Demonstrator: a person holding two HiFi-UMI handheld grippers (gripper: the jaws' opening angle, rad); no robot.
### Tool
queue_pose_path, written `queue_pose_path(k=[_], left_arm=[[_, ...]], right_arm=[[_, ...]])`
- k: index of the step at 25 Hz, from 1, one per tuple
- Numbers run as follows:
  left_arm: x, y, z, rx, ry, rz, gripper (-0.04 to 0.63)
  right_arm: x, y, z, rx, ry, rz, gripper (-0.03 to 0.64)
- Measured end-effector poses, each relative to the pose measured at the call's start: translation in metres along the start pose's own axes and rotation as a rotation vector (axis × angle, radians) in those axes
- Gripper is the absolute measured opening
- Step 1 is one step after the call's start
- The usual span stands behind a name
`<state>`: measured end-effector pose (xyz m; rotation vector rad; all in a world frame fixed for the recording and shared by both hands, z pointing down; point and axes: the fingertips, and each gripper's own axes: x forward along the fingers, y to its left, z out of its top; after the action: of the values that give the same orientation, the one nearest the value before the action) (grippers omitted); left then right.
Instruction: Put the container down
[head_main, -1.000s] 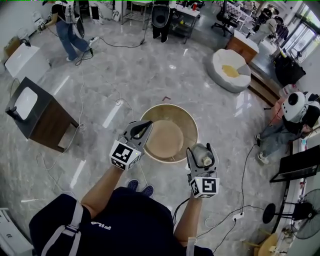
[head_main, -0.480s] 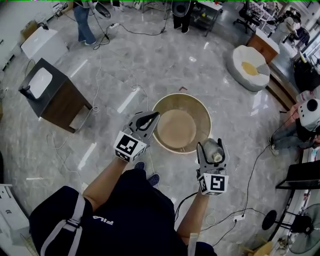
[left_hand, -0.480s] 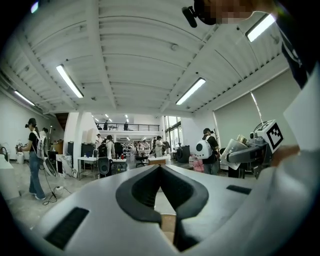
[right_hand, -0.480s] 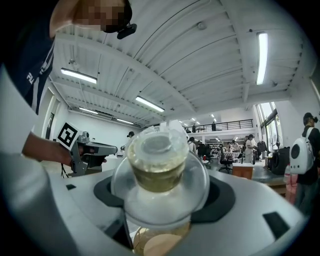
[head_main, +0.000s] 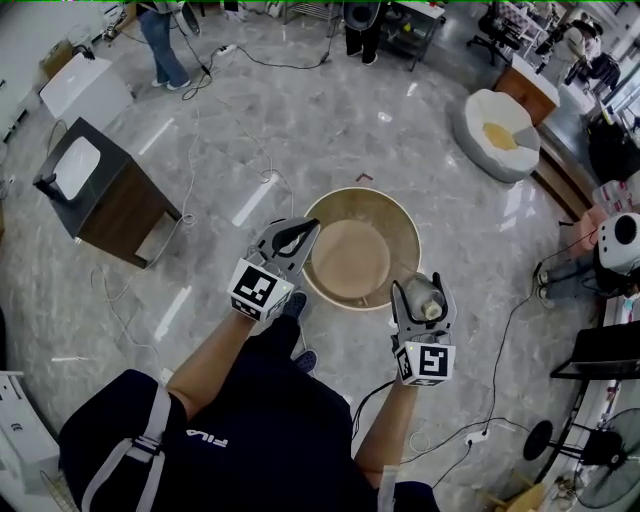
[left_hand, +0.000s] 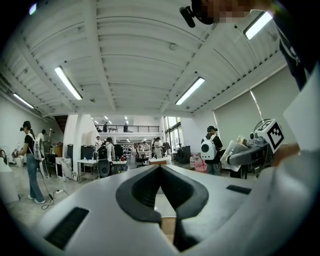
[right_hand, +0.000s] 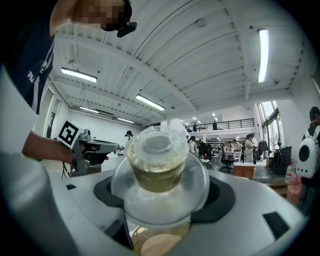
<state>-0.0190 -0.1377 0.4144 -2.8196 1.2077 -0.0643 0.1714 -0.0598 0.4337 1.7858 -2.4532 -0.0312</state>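
A clear lidded plastic container (head_main: 424, 296) with yellowish-brown contents is held upright in my right gripper (head_main: 423, 303), just off the near right rim of a round wooden table (head_main: 350, 255). In the right gripper view the container (right_hand: 157, 162) fills the middle and my right gripper (right_hand: 160, 195) is shut on its lower part. My left gripper (head_main: 296, 240) hovers at the table's left rim. Its jaws are shut with nothing between them. My left gripper (left_hand: 161, 169) shows the same in its own view, where the container (left_hand: 236, 151) appears at the right.
A dark wooden cabinet (head_main: 100, 195) stands to the left, with cables (head_main: 190, 190) trailing over the marble floor. A white beanbag seat (head_main: 503, 135) lies at the back right. A person with a panda backpack (head_main: 620, 245) sits at the right. My shoes (head_main: 296, 305) are under the table's near edge.
The head camera has swung a little, so the scene sits further right than a second ago. Both grippers keep their places beside the table, the right still holding the container.
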Motion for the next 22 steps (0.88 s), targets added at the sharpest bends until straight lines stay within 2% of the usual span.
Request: queue_pose_path(k=[4, 12, 17, 22], left_arm=[[0.025, 0.012, 0.004, 0.026, -0.02, -0.012, 0.025], [0.077, 0.04, 0.012, 0.026, -0.063, -0.033, 0.025], [0.095, 0.054, 0.004, 0.017, -0.049, -0.047, 0.025], [0.106, 0.065, -0.009, 0.004, -0.024, -0.047, 0.025]], right_arm=[[0.017, -0.016, 0.005, -0.012, -0.004, -0.018, 0.36], [0.063, -0.036, 0.011, -0.063, 0.0, -0.022, 0.36], [0.092, -0.039, 0.005, -0.089, 0.029, -0.024, 0.36], [0.113, -0.041, -0.003, -0.066, 0.038, -0.002, 0.36]])
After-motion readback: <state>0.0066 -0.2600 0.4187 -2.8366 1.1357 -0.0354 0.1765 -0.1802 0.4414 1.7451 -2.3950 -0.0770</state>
